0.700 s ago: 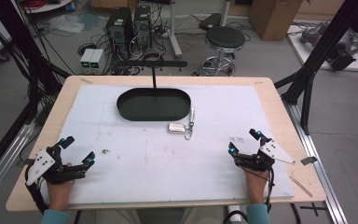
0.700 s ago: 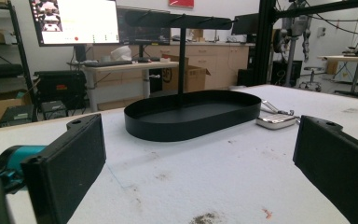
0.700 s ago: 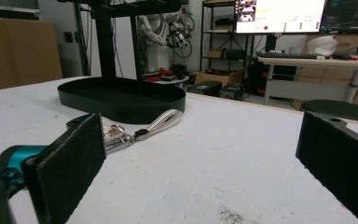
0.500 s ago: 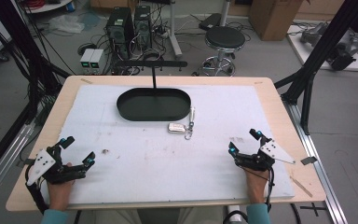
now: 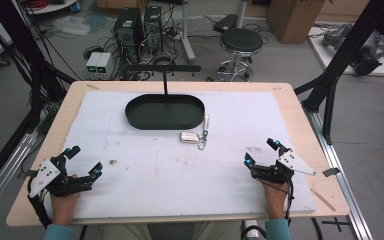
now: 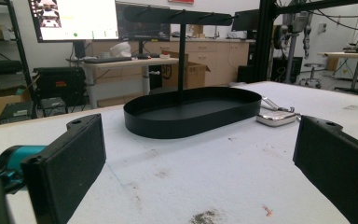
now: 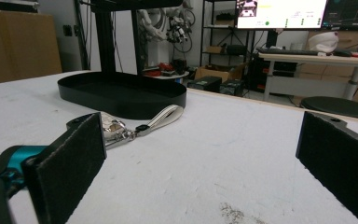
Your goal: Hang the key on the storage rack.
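1. Left gripper point(image 5: 82, 161): lower left of the high view, resting low over the white foam mat point(image 5: 180, 170), held by the person's left hand point(image 5: 64, 207). Jaws wide apart, nothing between them.
2. Right gripper point(image 5: 261, 152): lower right of the high view, right hand point(image 5: 275, 196) behind it. Jaws spread wide, nothing gripped. Grey three-cornered plate sits on top, pointing toward the right edge of the frame.
3. Key fob point(image 5: 189, 137): silver, lying flat on the mat just right of frame centre in the high view, just below the tray's lower right rim. Well apart from both grippers.
4. Wrist strap point(image 5: 206, 122): pale loop clipped to the fob through a metal clasp; it runs up from the fob beside the tray's right end.
5. Black oval tray point(image 5: 135, 118): upper centre of the high view, empty inside, with a black T-shaped stand point(image 5: 165, 80) rising from its back.
6. Left gripper view: tray point(image 6: 186, 126) centre frame, fob point(image 6: 275, 118) at its right end, both beyond the open jaws.
7. Right gripper view: fob point(image 7: 112, 131) partly hidden behind the left jaw pad, strap point(image 7: 164, 116) running up-right from it, tray point(image 7: 121, 100) behind in the upper left.
8. Dark smudges on the mat near both grippers.
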A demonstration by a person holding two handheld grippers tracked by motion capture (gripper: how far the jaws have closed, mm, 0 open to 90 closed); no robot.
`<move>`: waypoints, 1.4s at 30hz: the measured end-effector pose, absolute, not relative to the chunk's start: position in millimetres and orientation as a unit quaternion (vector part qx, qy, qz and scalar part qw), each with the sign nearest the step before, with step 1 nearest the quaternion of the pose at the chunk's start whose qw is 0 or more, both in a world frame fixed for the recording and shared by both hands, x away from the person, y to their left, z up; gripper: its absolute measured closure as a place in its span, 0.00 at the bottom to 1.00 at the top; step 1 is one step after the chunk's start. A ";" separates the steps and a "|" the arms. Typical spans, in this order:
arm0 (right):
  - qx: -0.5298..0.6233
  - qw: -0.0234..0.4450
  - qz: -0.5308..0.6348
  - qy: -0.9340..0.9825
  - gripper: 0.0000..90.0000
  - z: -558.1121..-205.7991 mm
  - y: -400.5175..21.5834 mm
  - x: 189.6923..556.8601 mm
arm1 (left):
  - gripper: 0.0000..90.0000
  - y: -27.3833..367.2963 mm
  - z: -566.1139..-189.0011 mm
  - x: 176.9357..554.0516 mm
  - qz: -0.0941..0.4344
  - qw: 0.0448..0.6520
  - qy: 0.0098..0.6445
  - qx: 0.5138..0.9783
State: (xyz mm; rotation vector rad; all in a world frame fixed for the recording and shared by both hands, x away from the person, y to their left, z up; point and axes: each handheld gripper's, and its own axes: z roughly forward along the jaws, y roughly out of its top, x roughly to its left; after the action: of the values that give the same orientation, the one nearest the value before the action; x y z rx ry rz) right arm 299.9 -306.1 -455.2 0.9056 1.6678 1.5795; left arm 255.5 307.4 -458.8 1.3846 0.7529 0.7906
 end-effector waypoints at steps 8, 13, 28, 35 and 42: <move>0.340 0.326 0.582 0.663 0.01 -435.0 -297.4 304.4 | 0.03 306.9 -458.8 255.2 0.348 0.635 0.327 0.607; 0.348 0.310 0.560 0.685 0.01 -409.5 -291.4 315.4 | 0.03 307.5 -458.8 255.5 0.346 0.636 0.330 0.606; 0.356 0.260 0.518 0.733 0.01 -363.2 -257.1 358.9 | 0.03 307.4 -458.7 255.8 0.345 0.636 0.330 0.606; 0.368 0.239 0.487 0.755 0.01 -354.8 -239.5 381.6 | 0.03 307.5 -458.6 255.9 0.345 0.636 0.330 0.606; 0.380 0.221 0.443 0.781 0.01 -352.7 -216.6 400.4 | 0.03 307.6 -458.7 256.0 0.344 0.637 0.332 0.605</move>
State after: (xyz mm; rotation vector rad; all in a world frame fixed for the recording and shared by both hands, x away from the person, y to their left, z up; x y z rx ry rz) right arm 400.4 -216.6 -352.7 1.0497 2.1589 1.2256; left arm 256.0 307.6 -458.7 1.3819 0.7579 0.7864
